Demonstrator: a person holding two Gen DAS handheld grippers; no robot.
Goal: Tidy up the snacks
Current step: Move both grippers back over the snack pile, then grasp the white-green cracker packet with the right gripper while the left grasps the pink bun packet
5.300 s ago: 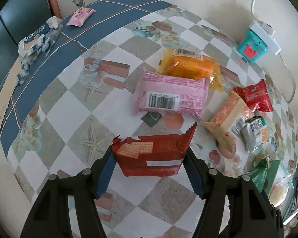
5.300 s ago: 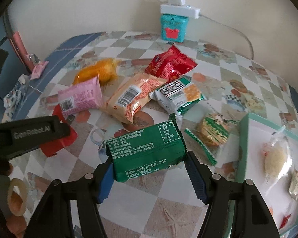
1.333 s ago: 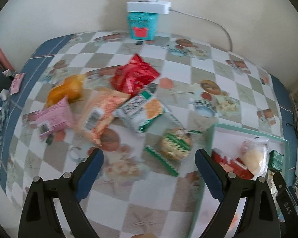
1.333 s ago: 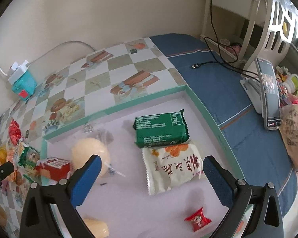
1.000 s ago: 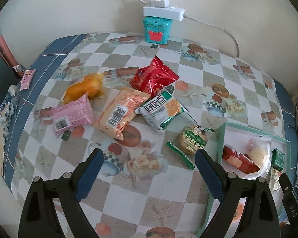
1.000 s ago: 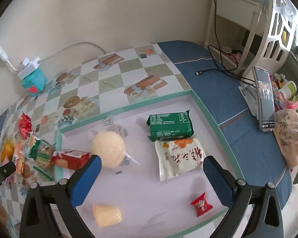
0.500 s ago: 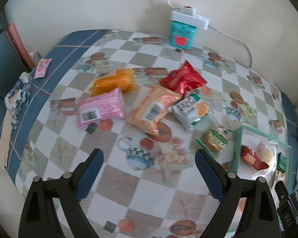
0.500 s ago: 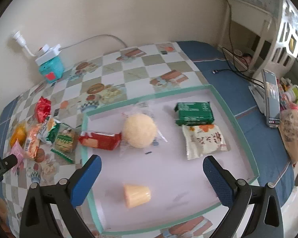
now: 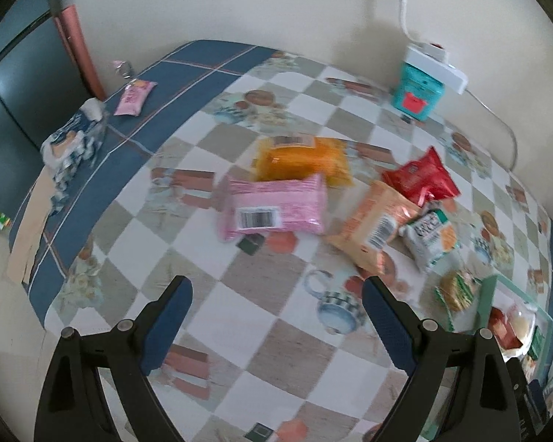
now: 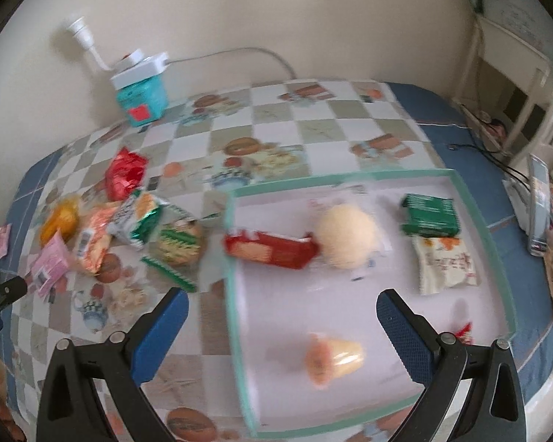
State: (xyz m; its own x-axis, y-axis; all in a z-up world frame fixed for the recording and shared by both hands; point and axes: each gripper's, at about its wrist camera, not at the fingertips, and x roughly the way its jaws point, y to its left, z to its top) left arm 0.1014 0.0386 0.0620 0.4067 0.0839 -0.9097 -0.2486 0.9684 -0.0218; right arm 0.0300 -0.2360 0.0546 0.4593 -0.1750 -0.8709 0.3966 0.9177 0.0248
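My left gripper (image 9: 276,294) is open and empty above the checked table, short of a pink packet (image 9: 274,206). Behind it lie an orange-yellow packet (image 9: 302,160), a peach packet (image 9: 376,224), a red packet (image 9: 420,180), a white-green packet (image 9: 429,237) and a small green packet (image 9: 457,291). My right gripper (image 10: 282,305) is open and empty over the left edge of the green-rimmed tray (image 10: 497,258). The tray holds a red biscuit packet (image 10: 272,248), a round bun (image 10: 346,237), a green packet (image 10: 429,215), a white packet (image 10: 444,265), a jelly cup (image 10: 335,359) and a small red candy (image 10: 464,331).
A teal box with a white power strip (image 9: 418,90) stands by the back wall. A small pink sachet (image 9: 132,97) and a blue-white wrapper (image 9: 72,147) lie on the table's blue left border. A phone on a stand (image 10: 538,210) is right of the tray.
Both grippers let go of their packets, the red biscuit and green ones, now in the tray. The left has swung left toward the pink packet; the right has drawn back leftward over the tray's edge.
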